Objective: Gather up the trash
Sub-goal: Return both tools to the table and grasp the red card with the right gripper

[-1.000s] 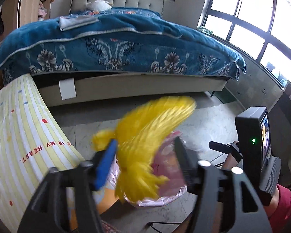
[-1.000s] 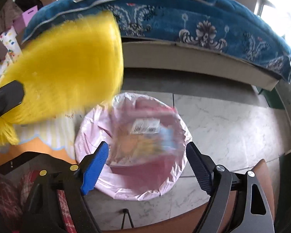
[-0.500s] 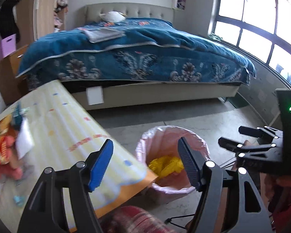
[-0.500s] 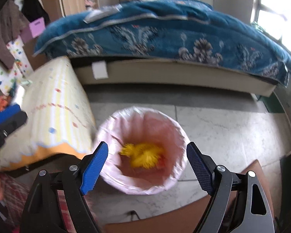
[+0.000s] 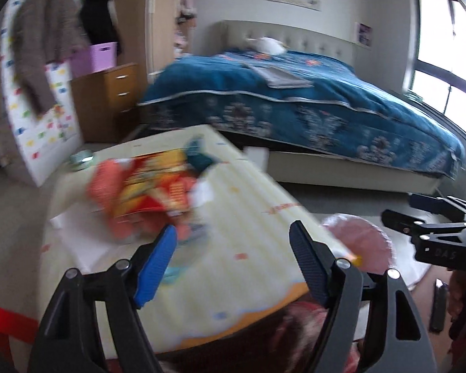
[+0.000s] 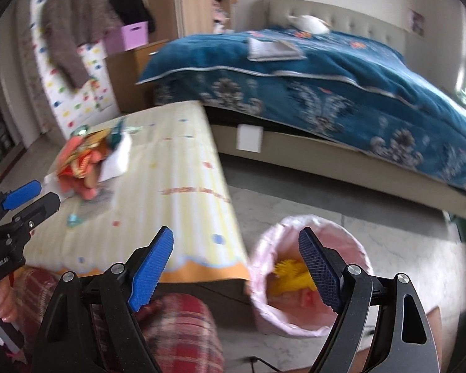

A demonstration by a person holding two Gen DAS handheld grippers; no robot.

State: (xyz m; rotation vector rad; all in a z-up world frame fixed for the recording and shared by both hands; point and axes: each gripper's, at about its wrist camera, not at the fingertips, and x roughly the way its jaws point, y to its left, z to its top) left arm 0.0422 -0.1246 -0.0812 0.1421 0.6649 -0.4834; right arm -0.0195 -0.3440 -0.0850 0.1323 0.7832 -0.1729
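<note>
Trash (image 5: 152,186) lies on the table (image 5: 248,248); left claw (image 5: 233,264), just widening, and right claw (image 6: 236,267) gape empty.

The right gripper (image 6: 236,264) gapes empty above a pink-lined bin (image 6: 264,307) holding yellow trash (image 6: 287,275).

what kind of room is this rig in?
A home bedroom, most likely. A bed with a blue floral cover and padded headboard fills the back, coats hang by a wooden wardrobe, and a low table with a striped yellow cloth stands beside a pink-lined trash bin.
</note>
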